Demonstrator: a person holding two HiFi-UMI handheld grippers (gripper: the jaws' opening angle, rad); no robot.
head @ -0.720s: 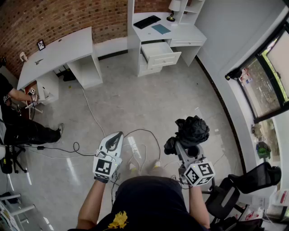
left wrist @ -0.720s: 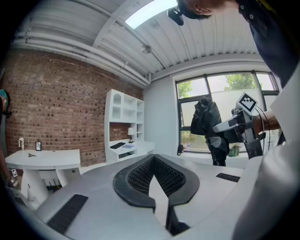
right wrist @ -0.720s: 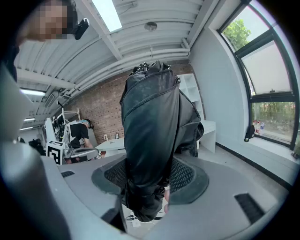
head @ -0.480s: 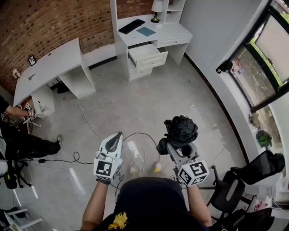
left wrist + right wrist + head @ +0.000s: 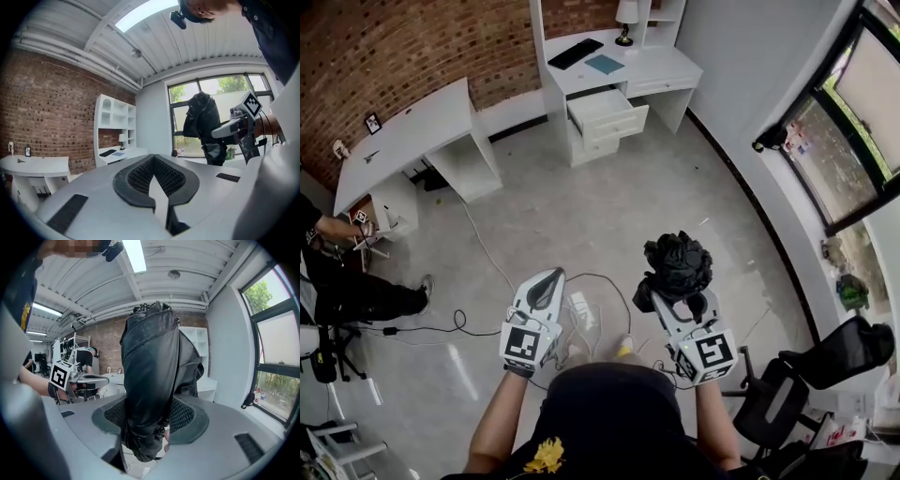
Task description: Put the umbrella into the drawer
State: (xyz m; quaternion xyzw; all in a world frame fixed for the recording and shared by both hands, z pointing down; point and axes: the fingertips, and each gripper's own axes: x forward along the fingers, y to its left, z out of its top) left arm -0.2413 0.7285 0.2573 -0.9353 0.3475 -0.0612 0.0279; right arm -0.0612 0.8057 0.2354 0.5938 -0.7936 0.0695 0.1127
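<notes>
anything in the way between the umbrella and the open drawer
Nothing visible. The right claw holds the umbrella, and only bare floor lies between it and the open drawer; the cable runs off to the left.

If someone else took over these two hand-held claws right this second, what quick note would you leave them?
Left gripper: jaws together, nothing in them.
Right gripper: clamped on the black folded umbrella, which sticks up out of the jaws.
Drawer: pulled open in the white desk, across the floor ahead.
Done: the umbrella is in hand.
Left: carry it over to the desk, lay it in the drawer, and let go.
</notes>
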